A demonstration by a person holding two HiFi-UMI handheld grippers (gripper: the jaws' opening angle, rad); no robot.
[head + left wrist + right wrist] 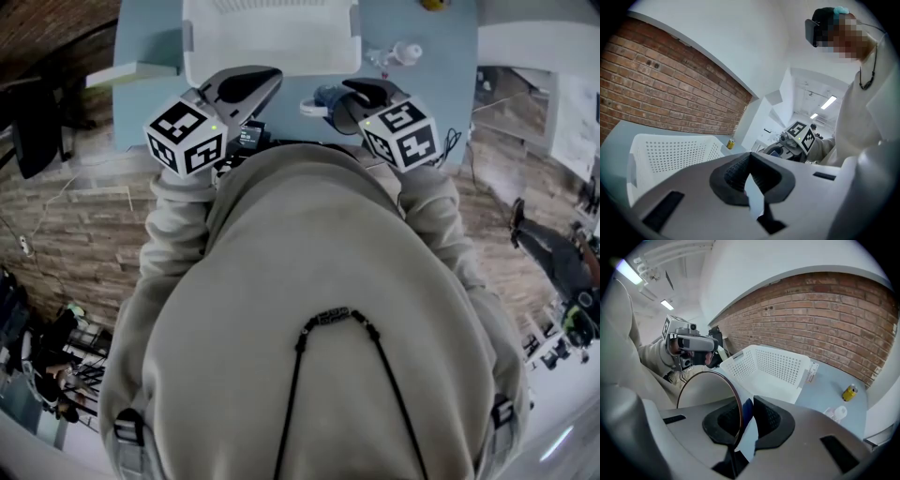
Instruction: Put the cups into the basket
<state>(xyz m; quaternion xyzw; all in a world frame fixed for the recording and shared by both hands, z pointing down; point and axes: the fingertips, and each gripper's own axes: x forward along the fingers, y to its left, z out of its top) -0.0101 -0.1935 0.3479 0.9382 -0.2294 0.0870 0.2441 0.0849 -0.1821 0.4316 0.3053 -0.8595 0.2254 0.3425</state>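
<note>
A red brick wall [825,319] runs behind a pale blue-grey table [150,37], and the white perforated basket [272,52] stands on the table's far part, in front of the person. The right gripper [356,92] has its jaws pinched on the wall of a cup [705,390], one pad inside the brown rim and one against the blue outer side. The cup hangs in the air on the person's side of the basket, just beside its near right corner and not yet over it. The left gripper [267,80] has its pads meeting at the tips with nothing between them, and it hovers at the basket's near left edge. What shows of the basket's floor in the right gripper view is bare, so I judge that no cup has gone in yet. This one has been picked up, and carrying it over the rim and letting go remain. No other cup shows on the table. A yellow can [850,392] and a clear bottle [838,412] stand to the basket's right.
</note>
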